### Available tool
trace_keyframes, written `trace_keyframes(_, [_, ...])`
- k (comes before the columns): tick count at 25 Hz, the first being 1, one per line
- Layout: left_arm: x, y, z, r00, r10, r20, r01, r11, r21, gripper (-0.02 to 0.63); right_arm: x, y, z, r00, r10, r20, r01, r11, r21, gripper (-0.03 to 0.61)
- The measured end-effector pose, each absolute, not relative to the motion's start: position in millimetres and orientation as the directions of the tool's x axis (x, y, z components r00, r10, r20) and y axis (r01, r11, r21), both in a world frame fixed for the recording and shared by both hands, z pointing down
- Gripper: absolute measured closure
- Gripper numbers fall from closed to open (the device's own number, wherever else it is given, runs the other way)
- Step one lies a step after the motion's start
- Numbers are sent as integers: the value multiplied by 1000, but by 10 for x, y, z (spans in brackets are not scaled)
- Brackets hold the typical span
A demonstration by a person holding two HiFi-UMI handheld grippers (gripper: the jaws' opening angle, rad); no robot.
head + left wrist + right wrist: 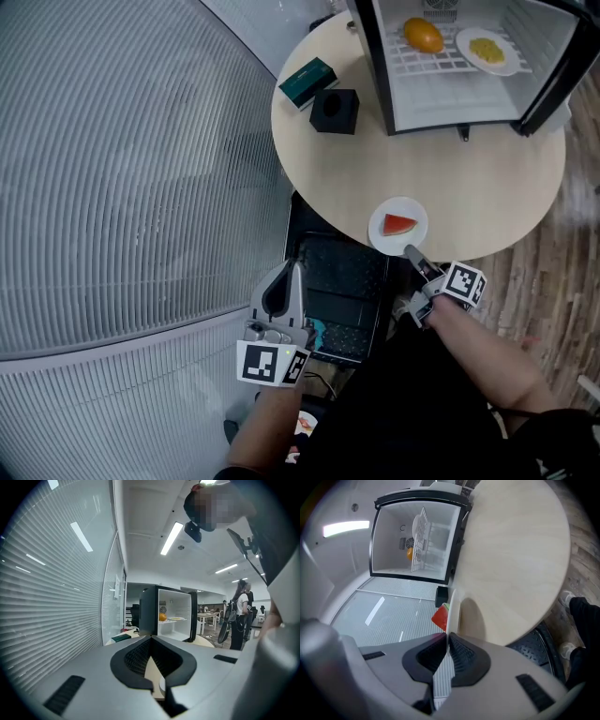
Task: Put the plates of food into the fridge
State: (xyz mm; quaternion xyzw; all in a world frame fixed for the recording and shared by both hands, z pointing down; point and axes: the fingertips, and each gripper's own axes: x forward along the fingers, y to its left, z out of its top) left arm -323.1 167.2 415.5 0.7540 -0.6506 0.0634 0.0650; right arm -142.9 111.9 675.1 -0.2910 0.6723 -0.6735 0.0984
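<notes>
Plate with the watermelon slice (398, 225): it lies at the near edge of the round surface (469, 178). Your right gripper (412, 251) is clenched on its near rim, which the right gripper view shows edge-on between the pads. Whether the plate has cleared the surface cannot be told.

Your left gripper (294, 270) hangs off to the side of the surface, jaws together on nothing.

Farther out, a green box (307, 82) and a black cube (335, 111) stand just beside the fridge (375, 56), well apart from the plate.

The fridge is open. Its wire shelf (412, 61) carries an orange (424, 36) and a plate of yellow food (487, 50).

Judgement: one plate is in and one is left. You have yet to carry the watermelon plate across the surface and set it inside.
</notes>
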Motion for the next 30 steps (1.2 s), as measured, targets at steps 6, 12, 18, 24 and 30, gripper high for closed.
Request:
trace_keyframes(6, [-3179, 1600, 4094, 170, -972, 164, -985, -171, 9, 609, -1354, 1030, 6586, -805, -559, 199, -211, -43, -976, 558])
trace_keyframes(12, [-3042, 1482, 4010, 197, -969, 147, -980, -198, 5, 609, -1208, 873, 6378, -791, -593, 149, -174, -15, -985, 558])
trace_keyframes(18, [-2845, 1294, 3868, 233, -965, 123, -972, -234, 5, 609, -980, 642, 6162, -773, -626, 104, -170, 47, -984, 558])
trace_keyframes(24, [-2654, 1084, 3722, 266, -960, 90, -964, -266, 10, 609, -713, 361, 5933, -739, -669, 80, -171, 71, -983, 558])
trace_keyframes(30, [-2493, 776, 3577, 290, -955, 61, -957, -289, 15, 609, -451, 12, 5709, -712, -700, 51, -174, 106, -979, 558])
